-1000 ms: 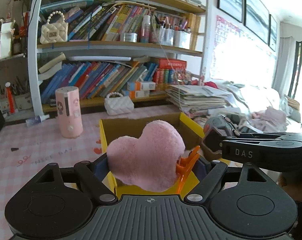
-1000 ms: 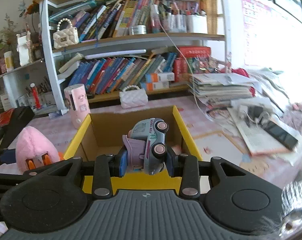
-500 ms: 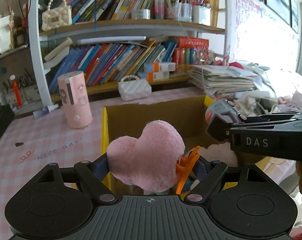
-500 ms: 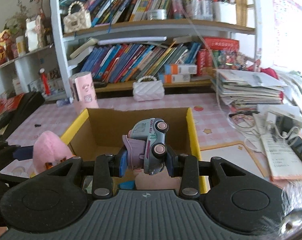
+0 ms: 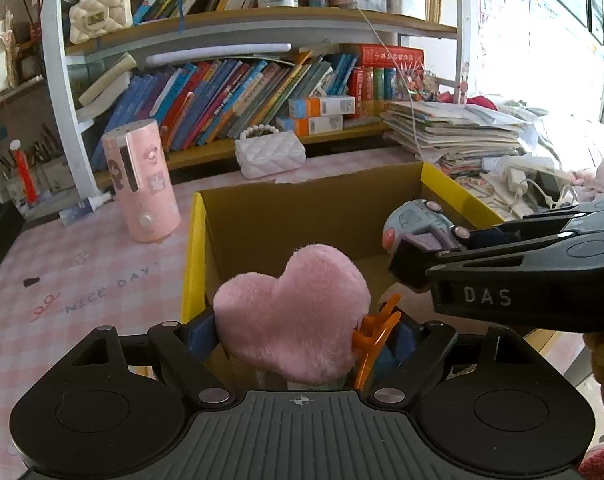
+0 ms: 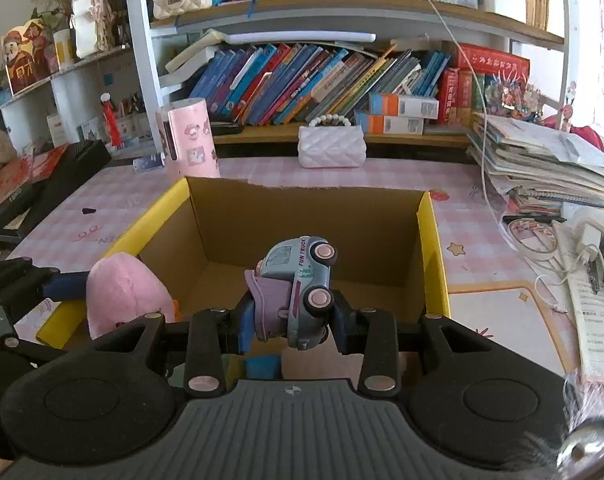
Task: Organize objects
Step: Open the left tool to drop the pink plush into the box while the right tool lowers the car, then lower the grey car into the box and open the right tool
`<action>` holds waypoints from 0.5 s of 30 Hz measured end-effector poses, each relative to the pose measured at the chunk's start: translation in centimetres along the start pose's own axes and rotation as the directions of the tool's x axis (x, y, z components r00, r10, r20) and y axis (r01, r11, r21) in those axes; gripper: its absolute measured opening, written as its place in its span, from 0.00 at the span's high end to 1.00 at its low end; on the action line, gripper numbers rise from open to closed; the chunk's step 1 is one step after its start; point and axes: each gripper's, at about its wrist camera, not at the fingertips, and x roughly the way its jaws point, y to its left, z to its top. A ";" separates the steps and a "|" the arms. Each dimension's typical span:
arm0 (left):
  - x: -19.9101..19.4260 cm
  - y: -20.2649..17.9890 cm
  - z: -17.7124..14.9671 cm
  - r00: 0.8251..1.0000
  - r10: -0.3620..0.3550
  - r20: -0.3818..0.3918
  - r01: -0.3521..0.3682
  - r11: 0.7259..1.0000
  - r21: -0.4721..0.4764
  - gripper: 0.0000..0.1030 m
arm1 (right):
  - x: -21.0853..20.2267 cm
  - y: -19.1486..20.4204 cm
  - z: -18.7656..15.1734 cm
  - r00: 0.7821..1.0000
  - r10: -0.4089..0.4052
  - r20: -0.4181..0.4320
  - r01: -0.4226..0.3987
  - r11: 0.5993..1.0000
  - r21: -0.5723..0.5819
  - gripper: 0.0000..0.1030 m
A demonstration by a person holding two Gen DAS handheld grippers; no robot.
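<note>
while both grippers hang over the open cardboard box (image 6: 432, 240), each carries one item, which suggests the items are being brought to the box for stowing. the left gripper (image 5: 302, 332) holds a pink plush heart (image 5: 293, 312) between its blue pads; an orange clip (image 5: 372, 330) juts from the heart's right side beside the right pad. its jaws have just been opening a little, with the heart between them and both pads touching it so far as the left wrist view shows. the heart sits above the box's near left corner, inside the yellow rim, so a release there would likely drop it into the box.

the right gripper (image 6: 289, 318) is clamped on a small blue toy truck (image 6: 297, 292), tilted onto its side so the wheels face right; the pads press the roof and underside, a narrow, firm hold. the truck hangs over the near middle of the box, not yet on the floor. seen from the left wrist, this gripper crosses in from the right, close beside the heart but apart from it.

the box stands on a pink checked table (image 6: 261, 170), with a pink cylinder (image 5: 141, 182) and a white purse (image 5: 269, 154) behind it, well clear. some items already lie at the near end of the box floor; they are too hidden to identify. judgement: placement stage, release not yet made; the risk is the two grippers crowding one another.
</note>
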 end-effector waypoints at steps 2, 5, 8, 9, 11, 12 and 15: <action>0.2 -0.2 -0.1 1.000 -0.001 -0.003 0.001 1.000 0.011 0.16 | 0.3 -0.1 0.0 1.000 0.005 -0.010 -0.005 1.000 0.003 0.66; 0.4 -0.4 0.0 1.000 -0.003 -0.010 0.003 1.000 0.018 0.12 | 0.8 -0.3 0.0 1.000 0.011 -0.026 -0.011 1.000 0.005 0.66; 0.2 -0.5 0.0 1.000 0.003 0.004 -0.003 1.000 0.017 0.12 | 1.2 -0.5 0.1 0.999 0.017 -0.038 -0.016 1.000 0.008 0.66; 0.0 -0.5 0.1 1.000 0.006 0.013 -0.006 1.000 0.018 0.12 | 1.2 -0.5 0.0 0.999 0.018 -0.041 -0.017 1.000 0.012 0.66; -0.3 -0.4 0.1 1.000 0.014 0.028 -0.014 1.000 0.018 0.12 | 1.5 -0.8 0.1 0.999 0.023 -0.045 -0.021 0.999 0.026 0.66; -0.5 -0.3 0.1 0.999 0.018 0.038 -0.018 1.000 0.011 0.11 | 1.6 -0.8 0.1 0.999 0.024 -0.047 -0.022 0.999 0.031 0.66; -1.1 0.2 0.2 0.998 0.024 0.053 -0.023 1.000 -0.012 0.11 | 1.9 -1.0 0.2 0.998 0.030 -0.054 -0.028 0.999 0.040 0.66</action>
